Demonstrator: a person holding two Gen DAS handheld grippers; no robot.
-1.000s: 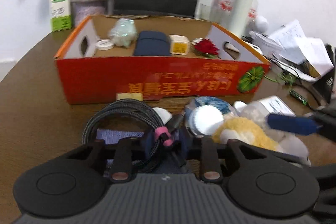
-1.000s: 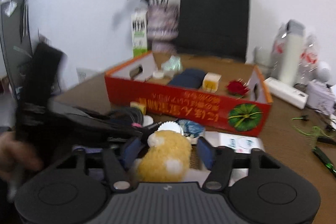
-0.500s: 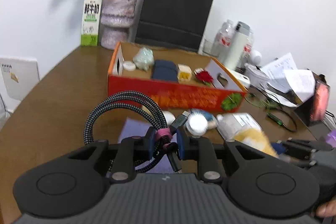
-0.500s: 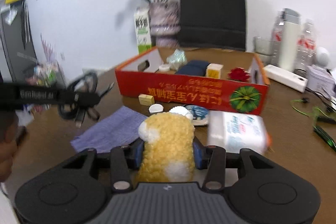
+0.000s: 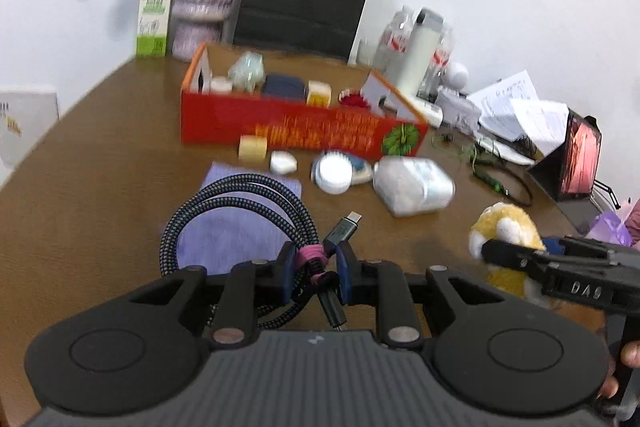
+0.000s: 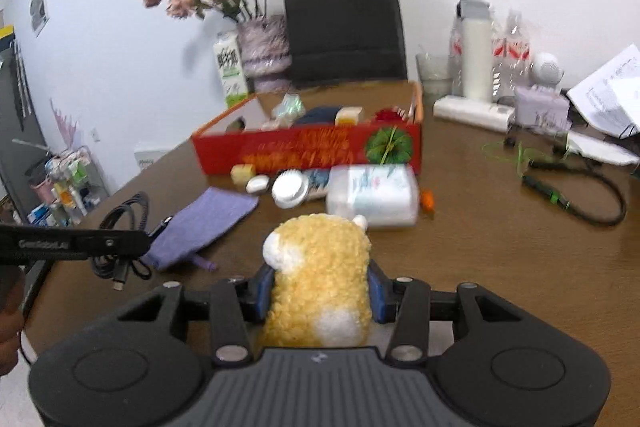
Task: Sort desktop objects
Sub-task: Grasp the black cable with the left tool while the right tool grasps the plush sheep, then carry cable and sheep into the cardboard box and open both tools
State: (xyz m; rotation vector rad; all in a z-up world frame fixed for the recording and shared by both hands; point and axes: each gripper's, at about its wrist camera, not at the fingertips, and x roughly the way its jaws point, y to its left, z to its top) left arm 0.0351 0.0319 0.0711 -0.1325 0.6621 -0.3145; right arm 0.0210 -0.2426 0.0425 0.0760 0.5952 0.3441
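Right now both of my grippers are loaded and the red box [image 6: 304, 151] lies ahead of each of them, across the brown table [image 6: 500, 235]. My left gripper [image 5: 314, 273] is clamped on the coiled braided cable [image 5: 240, 211] at its pink tie, the loop fanning out to the left and the plug tip pointing up toward the box. My right gripper [image 6: 318, 291] is pressed on the yellow plush toy [image 6: 318, 267], which stands upright between the pads with its head toward the box. From the right wrist view the box's long red wall runs crosswise, its open top beyond that wall. I judge the right hand sits squarer to the box, while the left comes at it from the near left corner side. Between me and the wall lie the purple cloth [image 6: 204, 223], a white lid [image 6: 290, 189] and a white packet [image 6: 372, 195], so either load has to travel over them.
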